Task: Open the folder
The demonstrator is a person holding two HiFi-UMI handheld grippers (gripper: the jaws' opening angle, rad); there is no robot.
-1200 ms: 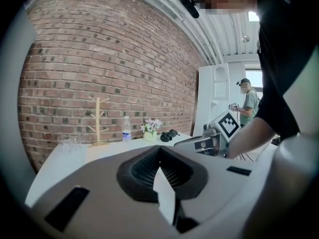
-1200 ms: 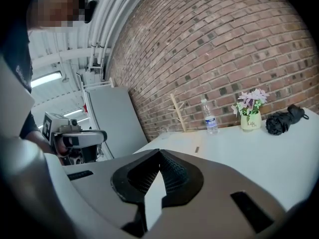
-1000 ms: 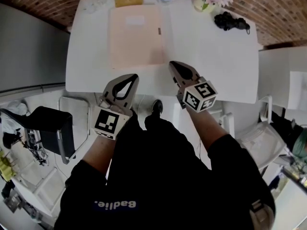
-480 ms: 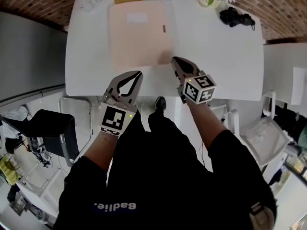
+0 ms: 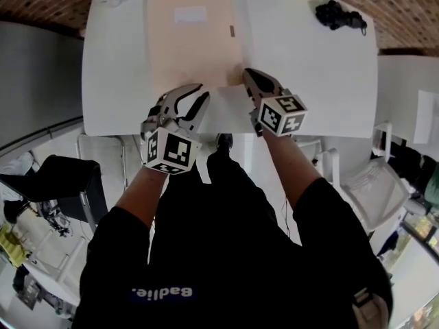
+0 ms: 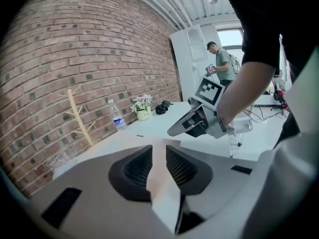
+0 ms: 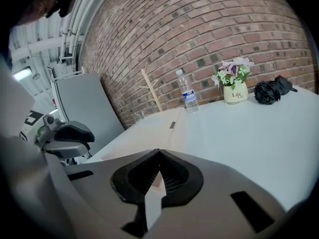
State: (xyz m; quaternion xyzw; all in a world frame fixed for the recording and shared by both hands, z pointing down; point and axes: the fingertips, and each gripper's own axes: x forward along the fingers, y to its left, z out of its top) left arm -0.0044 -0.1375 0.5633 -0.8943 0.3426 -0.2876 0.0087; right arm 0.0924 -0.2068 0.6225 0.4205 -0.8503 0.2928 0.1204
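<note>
Hovering over the table's (image 5: 309, 74) near edge are two grippers. The left gripper (image 5: 203, 93) holds its jaws a narrow gap apart with nothing gripped; its own view (image 6: 159, 148) shows only pale folder surface through that gap. The right gripper (image 5: 247, 72) has its jaws closed tip to tip on nothing (image 7: 159, 152). It sits at the folder's near right corner, though whether it touches the cover is hard to judge.

One folder (image 5: 192, 46) lies flat and closed, running from just behind the near edge toward the far edge, left of the middle. It is pale peach, with one white label (image 5: 190, 14) near its far end and one small dark tab (image 5: 232, 31) on its right side.

Along the far edge stand one bare wooden branch stand (image 7: 151, 96), one water bottle (image 7: 187, 97) and one pot of flowers (image 7: 236, 91). Toward the far right corner lies one black bundle (image 5: 339, 16), possibly a folded umbrella.
</note>
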